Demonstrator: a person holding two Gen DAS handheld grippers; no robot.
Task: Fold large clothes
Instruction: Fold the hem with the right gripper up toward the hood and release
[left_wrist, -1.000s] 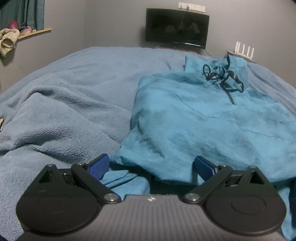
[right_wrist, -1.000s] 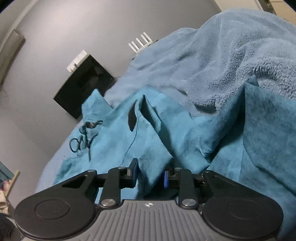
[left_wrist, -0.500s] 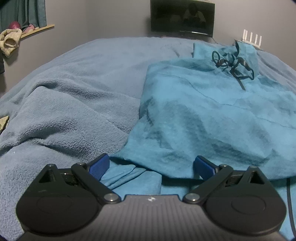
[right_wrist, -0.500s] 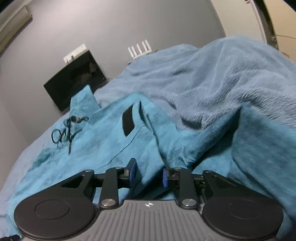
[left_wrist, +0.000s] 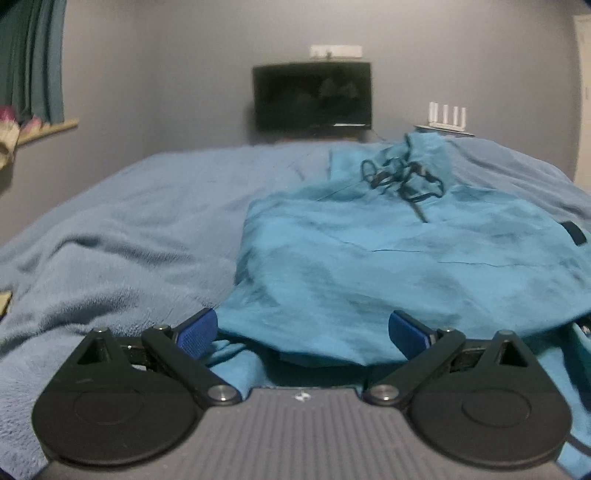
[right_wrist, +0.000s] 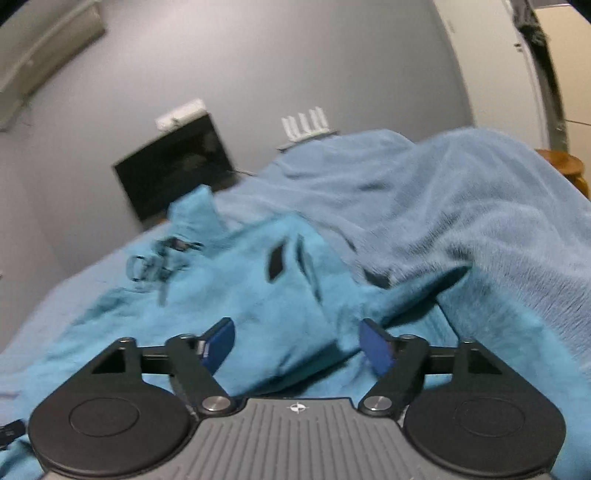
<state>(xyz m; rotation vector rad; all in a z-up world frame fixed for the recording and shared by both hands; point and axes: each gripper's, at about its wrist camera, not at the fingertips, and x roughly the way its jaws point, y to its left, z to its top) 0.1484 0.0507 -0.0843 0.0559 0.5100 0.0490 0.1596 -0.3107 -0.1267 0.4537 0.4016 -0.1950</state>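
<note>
1. Grey walls and a dark screen stand beyond a bed under a pale blue blanket.
2. Your left gripper is spread wide, pinching nothing; the right gripper is opening, cloth between its pads but unpressed.
3. Let the fold settle flat before you pull clear.
4. Teal hoodie lies right of centre, rumpled, black drawstring tangled at the far end, near hem doubled over.

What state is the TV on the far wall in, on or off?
Off, as far as the frames show: the TV screen is dark in both views, with only faint reflections.
</note>
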